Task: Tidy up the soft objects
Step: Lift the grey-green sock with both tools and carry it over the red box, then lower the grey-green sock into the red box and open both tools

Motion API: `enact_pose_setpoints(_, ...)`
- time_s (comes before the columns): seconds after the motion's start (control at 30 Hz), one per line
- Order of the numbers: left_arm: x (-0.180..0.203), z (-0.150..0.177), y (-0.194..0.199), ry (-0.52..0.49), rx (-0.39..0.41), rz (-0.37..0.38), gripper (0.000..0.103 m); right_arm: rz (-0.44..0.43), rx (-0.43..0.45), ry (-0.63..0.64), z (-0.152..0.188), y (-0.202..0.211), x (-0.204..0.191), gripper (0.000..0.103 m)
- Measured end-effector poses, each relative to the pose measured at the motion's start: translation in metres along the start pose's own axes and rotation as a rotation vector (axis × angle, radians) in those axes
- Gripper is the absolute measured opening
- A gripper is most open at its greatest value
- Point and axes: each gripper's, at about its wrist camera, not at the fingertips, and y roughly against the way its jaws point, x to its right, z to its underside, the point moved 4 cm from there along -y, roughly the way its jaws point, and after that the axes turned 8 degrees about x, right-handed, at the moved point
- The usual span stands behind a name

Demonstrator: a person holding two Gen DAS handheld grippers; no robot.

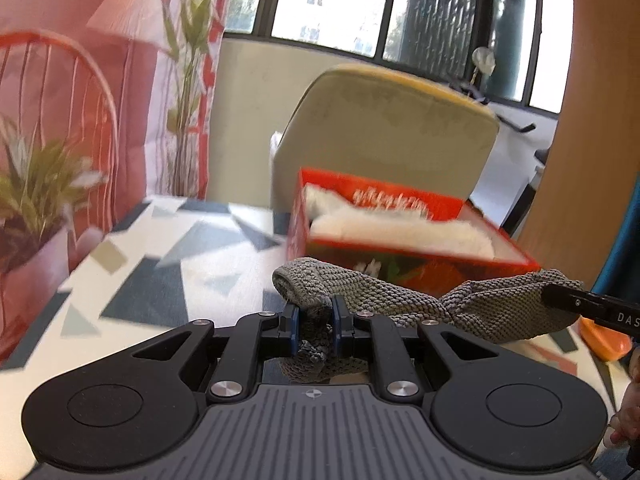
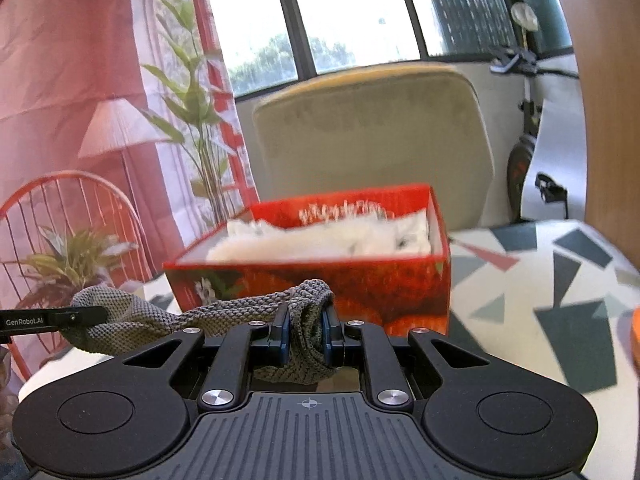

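Observation:
A grey knitted cloth [image 1: 400, 300] hangs stretched between both grippers above the table. My left gripper [image 1: 315, 322] is shut on one end of it. My right gripper [image 2: 305, 332] is shut on the other end of the cloth [image 2: 224, 312]. The right gripper's finger [image 1: 592, 306] shows at the right edge of the left wrist view; the left gripper's finger [image 2: 52, 318] shows at the left edge of the right wrist view. Just beyond the cloth stands an open red box [image 1: 400, 258] holding white fluffy fabric [image 1: 400, 232]; the box [image 2: 320, 280] and fabric [image 2: 320, 240] show in the right wrist view too.
The table has a white top with grey and red triangles [image 2: 540, 280]. A beige chair [image 1: 384, 128] stands behind the box. A potted plant [image 1: 36, 200] and a red wire chair [image 1: 60, 92] are at the left. An orange object [image 1: 604, 342] lies at the right.

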Motion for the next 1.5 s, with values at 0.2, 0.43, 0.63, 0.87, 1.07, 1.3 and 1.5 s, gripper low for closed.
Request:
enact_pose_setpoints(0.2,0.014,-0.039,-0.007,-0.045,0.074,0.043,0.017,0.002,0.068,0.048,-0.043,0.0,0.0,0.014)
enact_pose_setpoints(0.43,0.039,-0.074,-0.049,-0.157,0.073,0.047,0.016,-0.001,0.087,0.102,-0.093,-0.026,0.008,0.014)
enact_pose_setpoints(0.63,0.046,-0.08,-0.085,-0.157,-0.007,0.078,0.016,0.012,0.027,0.122,-0.103,-0.057,0.018,0.014)
enact_pose_setpoints(0.87,0.043,-0.064,-0.126,-0.161,-0.149,0.093,0.016,0.03,-0.101,0.122,-0.088,-0.093,0.027,0.014)
enact_pose_setpoints(1.07,0.045,-0.056,-0.151,-0.162,-0.226,0.098,0.015,0.047,-0.193,0.115,-0.073,-0.125,0.032,0.014)
enact_pose_setpoints(1.3,0.051,-0.047,-0.167,-0.186,-0.274,0.104,0.015,0.071,-0.265,0.096,-0.061,-0.151,0.042,0.014)
enact_pose_setpoints(1.5,0.048,-0.045,-0.173,-0.175,-0.285,0.098,0.015,0.067,-0.295,0.093,-0.054,-0.158,0.044,0.014)
